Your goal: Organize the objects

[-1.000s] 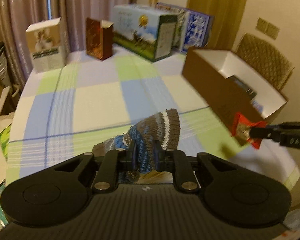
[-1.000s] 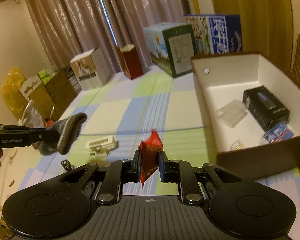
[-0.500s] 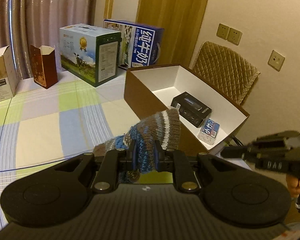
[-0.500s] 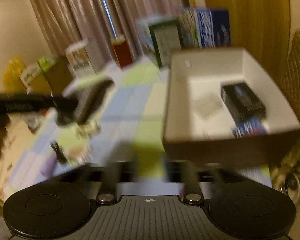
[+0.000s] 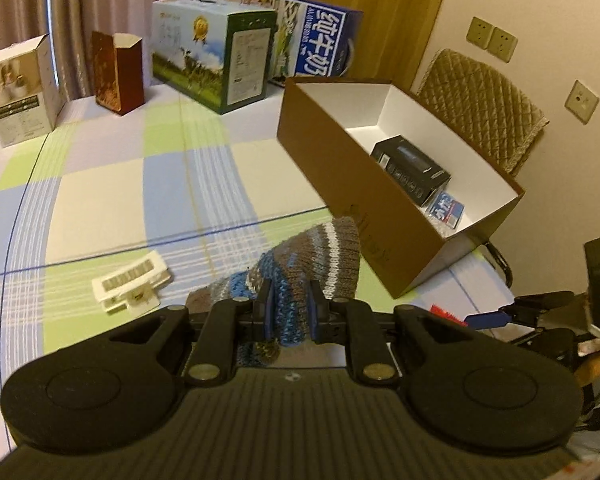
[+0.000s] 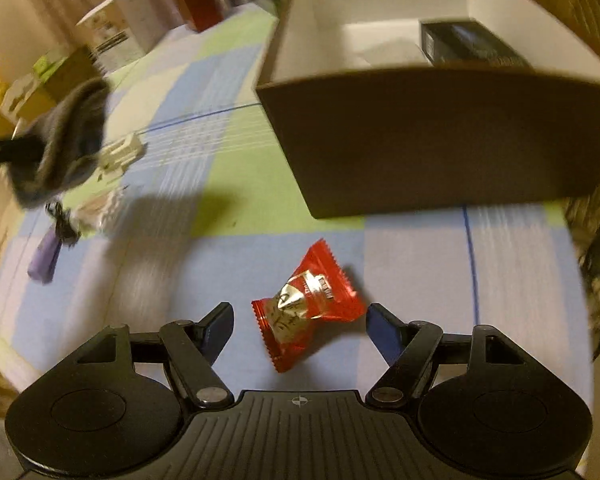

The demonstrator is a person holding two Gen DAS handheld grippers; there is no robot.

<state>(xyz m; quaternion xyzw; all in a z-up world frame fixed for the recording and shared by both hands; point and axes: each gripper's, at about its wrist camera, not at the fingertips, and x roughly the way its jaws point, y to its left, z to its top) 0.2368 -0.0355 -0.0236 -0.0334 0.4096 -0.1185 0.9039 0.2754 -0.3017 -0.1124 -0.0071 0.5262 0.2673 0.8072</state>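
The red candy packet (image 6: 306,304), gripped a second ago, now lies on the tabletop (image 6: 228,168) between the wide-open fingers of the right gripper (image 6: 300,322), short of the brown box (image 6: 440,136), while the left gripper (image 5: 289,306) pinches the knitted sock (image 5: 312,260) at lower centre, so both, plus the white clip (image 5: 130,282), probably remain unboxed.

Your right gripper (image 6: 300,326) has spread its fingers and let go of the red crinkle-edged foil candy packet (image 6: 306,304), which now lies on the cloth between them.
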